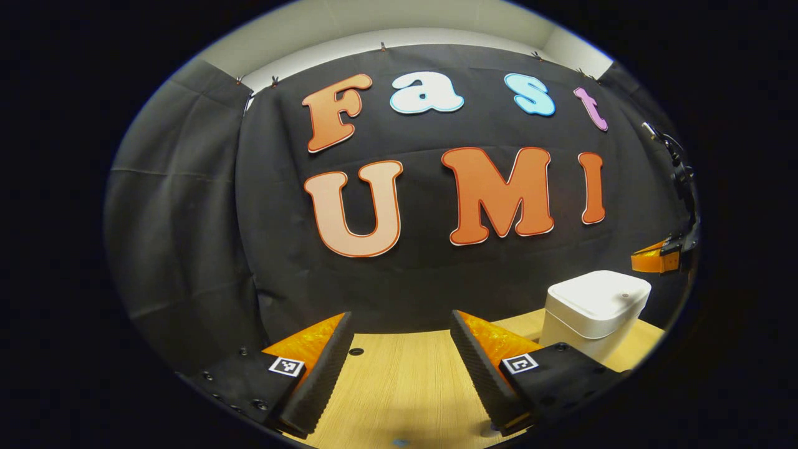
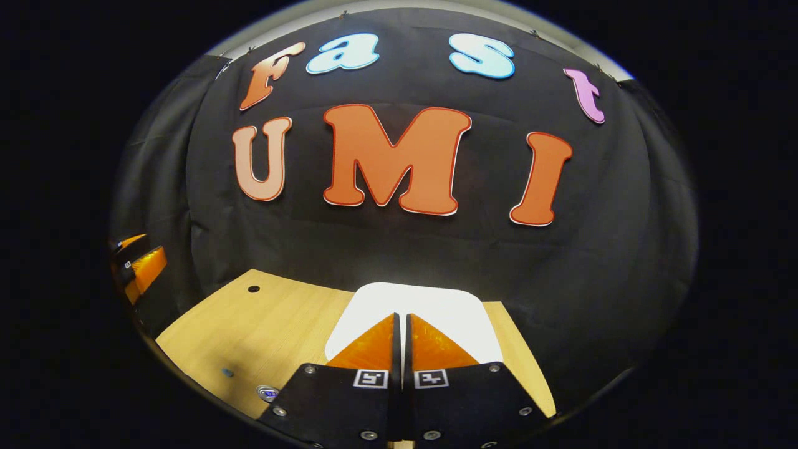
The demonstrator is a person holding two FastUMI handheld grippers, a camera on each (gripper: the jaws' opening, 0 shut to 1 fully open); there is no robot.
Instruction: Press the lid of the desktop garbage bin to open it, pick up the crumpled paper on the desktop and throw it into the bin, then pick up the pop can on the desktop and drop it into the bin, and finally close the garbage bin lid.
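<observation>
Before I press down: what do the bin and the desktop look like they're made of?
The bin looks like smooth white plastic with a satin sheen: rounded moulded corners and a seam under the closed lid. The desktop shows pale wood grain, likely laminate or veneer; which one can't be told.

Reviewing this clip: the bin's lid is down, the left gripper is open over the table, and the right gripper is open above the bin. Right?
Not quite. The right gripper is shut, its fingers together above the bin, as the right gripper view shows. The rest holds: the lid is down and the left gripper is open over the table.
</observation>
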